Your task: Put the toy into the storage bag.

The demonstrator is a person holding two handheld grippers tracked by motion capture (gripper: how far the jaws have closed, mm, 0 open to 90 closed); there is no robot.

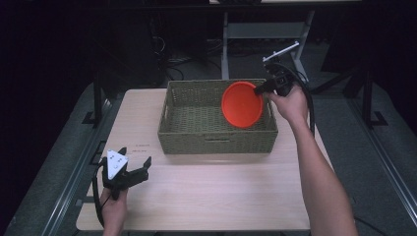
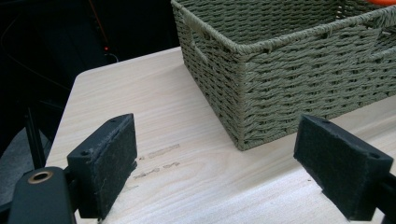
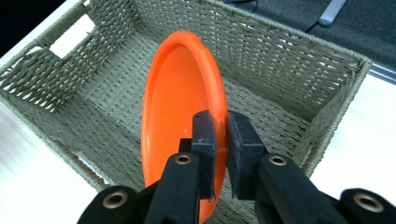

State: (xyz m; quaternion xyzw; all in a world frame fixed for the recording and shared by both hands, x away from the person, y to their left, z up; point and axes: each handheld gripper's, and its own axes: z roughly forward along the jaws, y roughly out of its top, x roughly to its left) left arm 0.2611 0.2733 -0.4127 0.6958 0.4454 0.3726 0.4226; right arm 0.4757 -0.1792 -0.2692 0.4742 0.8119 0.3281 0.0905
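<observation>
A pale wooden table (image 1: 206,191) holds a woven olive-green basket (image 1: 216,140) set toward its far half, with a wide bare stretch of tabletop between the basket's near wall and the person's edge. Bare wood also lies to the left of the basket, and a narrower strip to its right.

The left tongs (image 1: 132,164) sit low near the table's near-left corner, well apart from the basket, their jaws spread wide with nothing between them; in the left gripper view (image 2: 215,158) only bare wood lies between the pads and the basket's near corner.

The right tongs (image 1: 259,90) reach in over the basket's far-right corner and pinch the rim of an orange plate (image 1: 242,104). The plate stands on edge, tilted, above the basket's right part. In the right gripper view the pads (image 3: 204,135) press together on the plate's rim (image 3: 182,107), with the basket's woven floor (image 3: 107,116) beneath and nothing else seen lying in it
</observation>
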